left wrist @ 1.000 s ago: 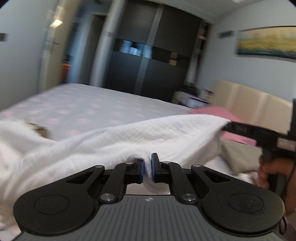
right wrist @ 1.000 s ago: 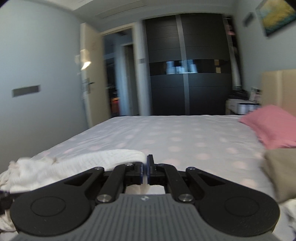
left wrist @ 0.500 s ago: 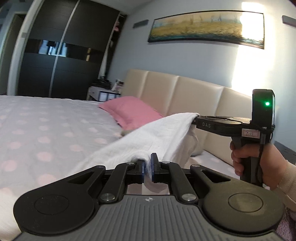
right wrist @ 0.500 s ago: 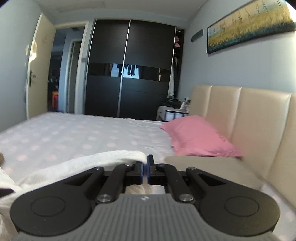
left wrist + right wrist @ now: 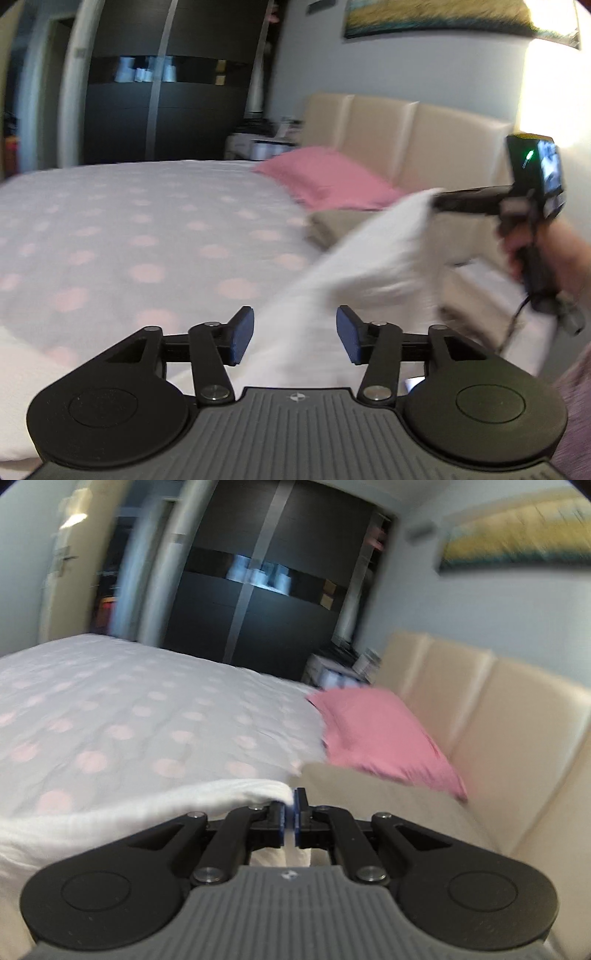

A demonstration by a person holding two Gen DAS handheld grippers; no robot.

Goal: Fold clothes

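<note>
A white crinkled cloth (image 5: 354,266) hangs over the bed near the headboard. My left gripper (image 5: 294,338) is open; the cloth runs between its spread blue pads without being pinched. My right gripper (image 5: 290,819) is shut on the cloth's edge (image 5: 207,797), which trails off to the left. In the left wrist view the right gripper (image 5: 436,201) holds the cloth's far corner up at the right, with the person's hand on its handle.
The bed has a white cover with pink dots (image 5: 147,236). A pink pillow (image 5: 380,734) and a beige pillow (image 5: 388,808) lie by the cream padded headboard (image 5: 480,716). A dark wardrobe (image 5: 266,590) and a doorway stand beyond the bed.
My left gripper has opened and let go of the cloth, which now slumps between its pads. Both grippers have swung over the bed; the right gripper keeps its hold.
</note>
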